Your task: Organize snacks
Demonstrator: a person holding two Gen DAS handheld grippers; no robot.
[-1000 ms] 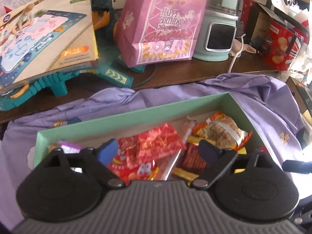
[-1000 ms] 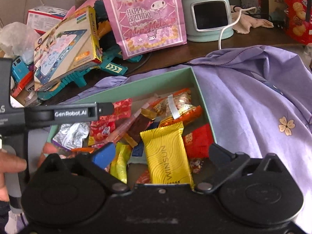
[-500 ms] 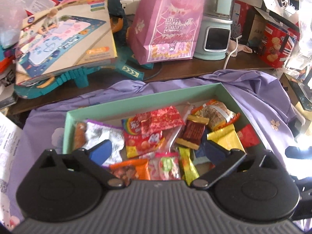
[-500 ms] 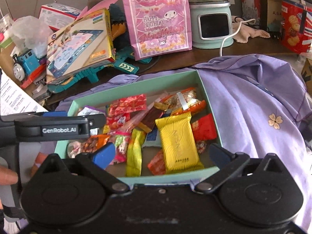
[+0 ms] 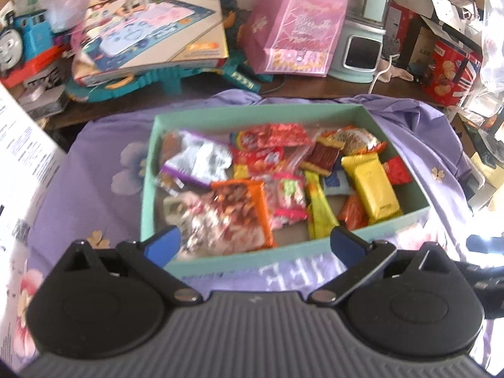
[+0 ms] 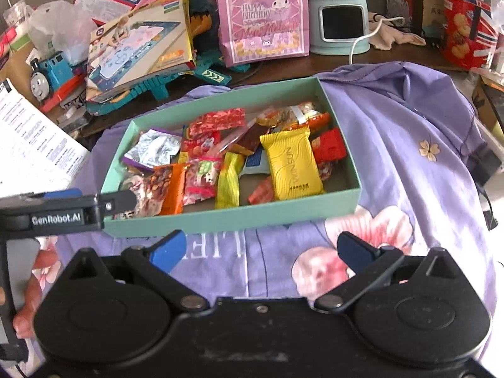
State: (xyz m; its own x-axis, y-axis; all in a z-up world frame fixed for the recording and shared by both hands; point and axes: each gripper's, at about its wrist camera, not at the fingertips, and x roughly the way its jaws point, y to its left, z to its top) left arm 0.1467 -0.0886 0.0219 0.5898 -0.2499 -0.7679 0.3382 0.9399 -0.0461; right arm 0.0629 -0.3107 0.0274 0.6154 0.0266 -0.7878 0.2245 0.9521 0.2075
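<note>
Several bulky things crowd the back: a toy box (image 6: 138,50), a pink gift bag (image 6: 261,15) and a mint appliance (image 6: 338,22). Nearer, on purple cloth (image 6: 393,145), the green box (image 6: 226,217) holds snacks; its yellow packet (image 6: 291,167) lies lengthwise front-to-back. Left gripper (image 5: 255,245) and right gripper (image 6: 260,250) gape empty

1. We see a dark wooden table (image 6: 393,58) along the far side, at about 12 o'clock.
2. A purple flowered cloth (image 6: 393,163) covers its near part, and the mint-green box (image 6: 239,217) of snacks sits on this cloth.
3. At 12 o'clock a pink birthday bag (image 6: 261,15) stands beside a pale green appliance (image 6: 340,22).
4. At 10 o'clock lie a teal toy (image 6: 163,85) and a blue toy train (image 6: 50,69).
5. At 2 o'clock stands a red biscuit box (image 6: 466,31).
</note>
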